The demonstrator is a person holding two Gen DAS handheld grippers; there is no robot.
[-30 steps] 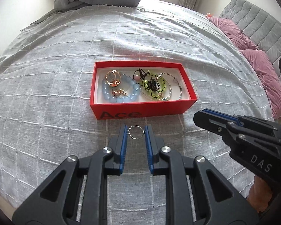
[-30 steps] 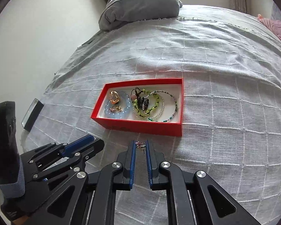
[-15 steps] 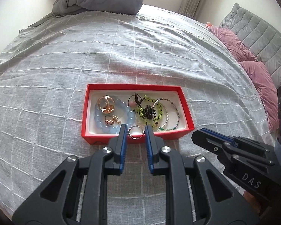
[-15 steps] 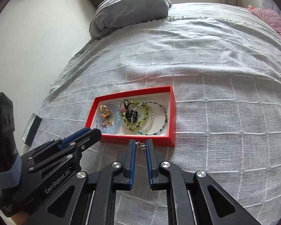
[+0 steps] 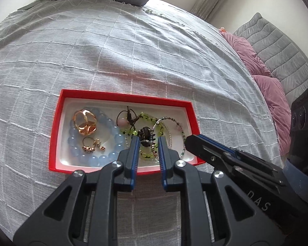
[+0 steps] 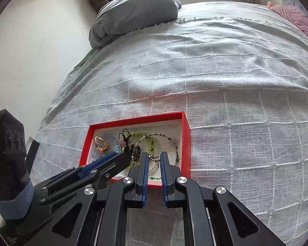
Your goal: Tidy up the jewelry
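Left gripper (image 5: 146, 141) fingers stood parted over the red box (image 5: 121, 97), nothing between them. Right gripper (image 6: 154, 157) fingers clenched a small ring (image 6: 153, 157) above the box's near right. Beaded bracelets (image 5: 96, 141) lay inside, box on the grey bed (image 5: 133, 51).

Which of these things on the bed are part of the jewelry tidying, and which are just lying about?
Part of the job:
red box
blue bead bracelet
gold ring
green bead bracelet
left gripper
right gripper

Just lying about:
grey bedspread
grey pillow
pink cushions
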